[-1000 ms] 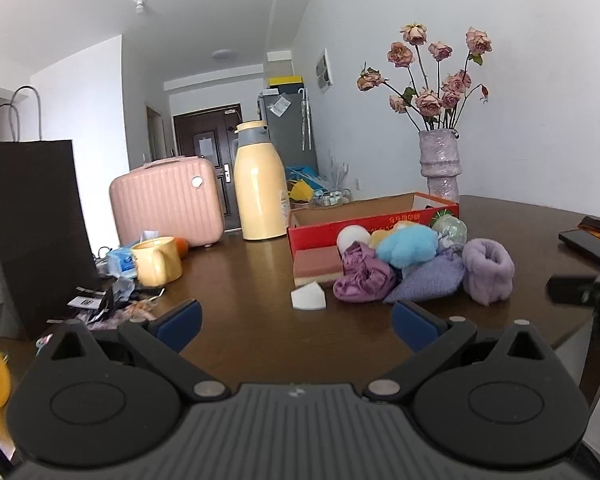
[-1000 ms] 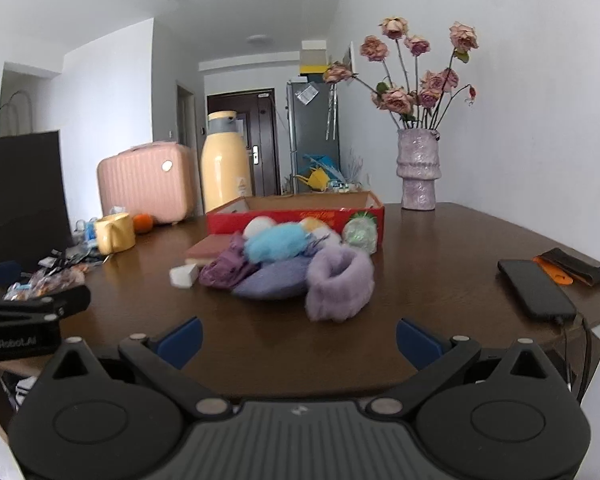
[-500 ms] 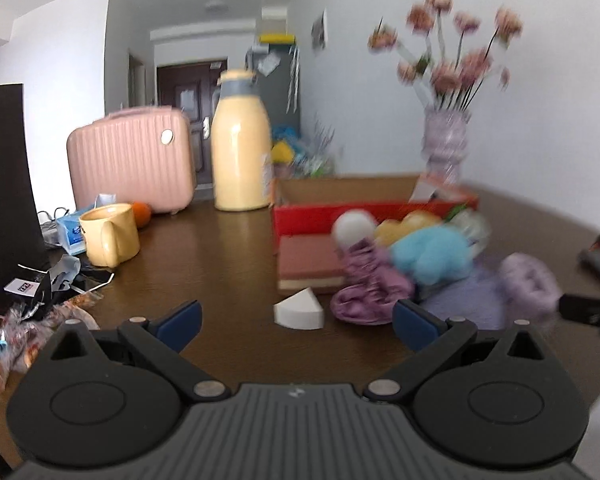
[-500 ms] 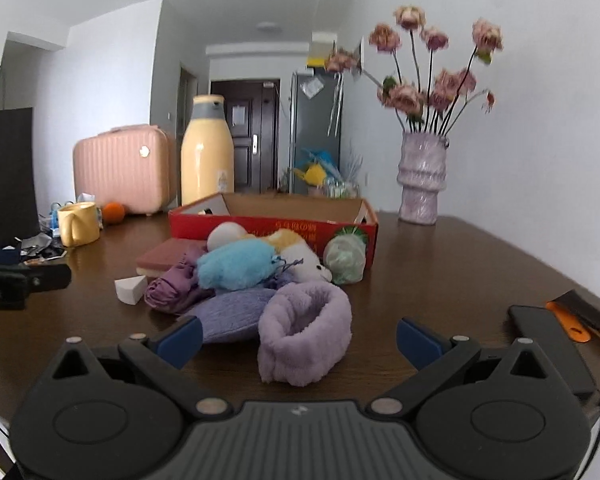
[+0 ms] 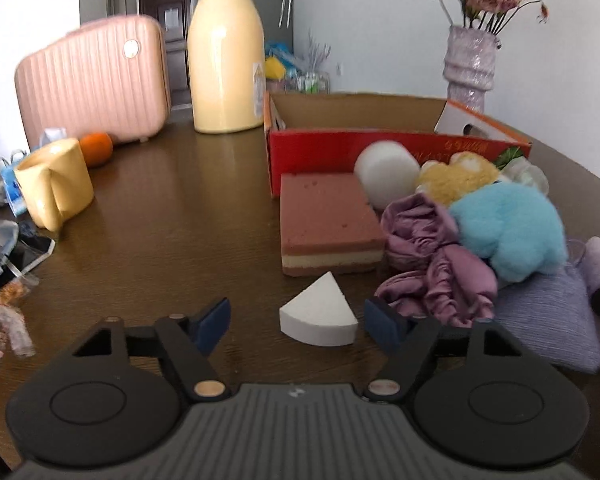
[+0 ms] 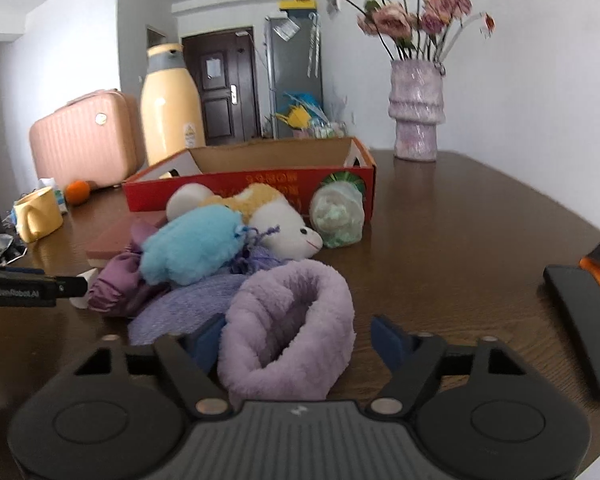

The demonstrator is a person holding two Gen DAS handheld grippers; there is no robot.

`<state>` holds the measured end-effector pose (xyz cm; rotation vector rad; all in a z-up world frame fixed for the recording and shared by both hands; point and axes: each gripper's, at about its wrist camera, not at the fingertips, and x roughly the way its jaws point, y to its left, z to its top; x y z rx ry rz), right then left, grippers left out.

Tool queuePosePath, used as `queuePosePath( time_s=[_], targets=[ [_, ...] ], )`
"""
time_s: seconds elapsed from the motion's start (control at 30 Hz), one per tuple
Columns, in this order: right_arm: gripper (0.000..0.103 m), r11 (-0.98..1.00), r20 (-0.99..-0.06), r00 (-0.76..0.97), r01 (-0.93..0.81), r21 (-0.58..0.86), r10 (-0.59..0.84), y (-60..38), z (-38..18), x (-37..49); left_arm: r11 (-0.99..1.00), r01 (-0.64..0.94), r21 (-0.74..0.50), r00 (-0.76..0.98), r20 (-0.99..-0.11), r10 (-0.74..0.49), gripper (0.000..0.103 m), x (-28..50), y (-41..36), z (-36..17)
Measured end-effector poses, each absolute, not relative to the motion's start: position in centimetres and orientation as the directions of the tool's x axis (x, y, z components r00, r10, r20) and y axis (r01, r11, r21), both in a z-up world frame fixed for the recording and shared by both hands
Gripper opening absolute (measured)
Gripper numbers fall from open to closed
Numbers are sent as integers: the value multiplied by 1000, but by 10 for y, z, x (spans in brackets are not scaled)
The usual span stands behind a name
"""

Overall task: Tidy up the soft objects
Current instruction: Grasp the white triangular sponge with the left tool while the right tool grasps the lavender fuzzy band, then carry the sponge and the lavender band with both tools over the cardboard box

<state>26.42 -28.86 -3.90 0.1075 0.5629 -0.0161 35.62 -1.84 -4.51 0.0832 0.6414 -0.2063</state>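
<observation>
Blue-padded jaws just narrowed on both sides, none pressing yet: left gripper (image 5: 296, 322) bracketing the white wedge sponge (image 5: 319, 317), right gripper (image 6: 300, 340) around the lilac fleece band (image 6: 288, 330). Next, probably: pinch, lift, carry far. Red cardboard box (image 6: 252, 184) behind the soft pile on the counter (image 6: 440, 240), seemingly empty.

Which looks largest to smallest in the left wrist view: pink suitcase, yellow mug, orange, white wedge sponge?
1. pink suitcase
2. yellow mug
3. white wedge sponge, though nearness to the camera inflates it, so mug versus sponge is unsure
4. orange
</observation>
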Motion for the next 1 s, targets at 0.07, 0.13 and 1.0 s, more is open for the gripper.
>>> queuePosePath(
  time_s=[0.07,0.13,1.0],
  targets=[
    [59,991,-538,843,47,125,28,-291,-41,268,975,222,-3,766,-618,-176,66,364,-18,-49],
    [49,991,-543,839,62,119,13,-292,-42,270,974,226,-9,758,-627,-181,53,368,-19,-52],
    [26,997,-359,933,15,74,12,-285,7,172,977,215,-13,896,-395,-202,32,230,-6,11]
  ],
)
